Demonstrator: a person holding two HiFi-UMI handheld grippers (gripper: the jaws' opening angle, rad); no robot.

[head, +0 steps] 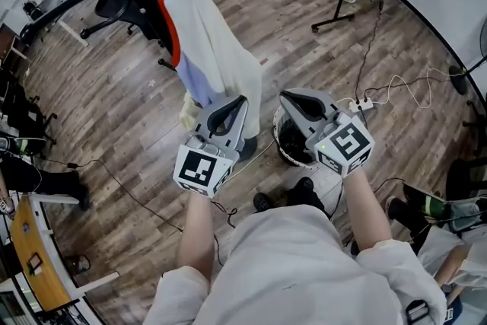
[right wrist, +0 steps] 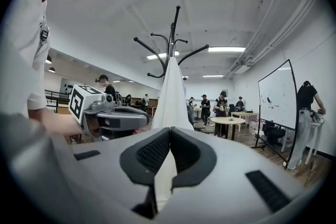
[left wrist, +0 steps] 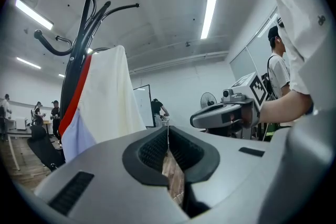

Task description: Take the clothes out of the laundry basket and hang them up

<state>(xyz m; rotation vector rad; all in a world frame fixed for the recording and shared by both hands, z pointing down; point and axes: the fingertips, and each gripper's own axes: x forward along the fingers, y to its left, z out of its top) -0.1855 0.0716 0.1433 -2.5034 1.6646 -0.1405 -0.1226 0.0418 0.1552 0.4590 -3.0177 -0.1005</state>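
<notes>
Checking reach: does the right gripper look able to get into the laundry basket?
Probably yes: the right gripper hangs right over the laundry basket, nothing between them, though its fingers are shut.

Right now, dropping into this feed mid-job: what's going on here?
A person holds the left tongs and the right tongs level and side by side in front of them. Both are shut, with nothing between the jaws. A white garment with a red edge already hangs on the coat rack just ahead. The laundry basket sits on the floor below the right tongs. Its inside looks dark, and I can't tell whether any clothes are left in it.
</notes>
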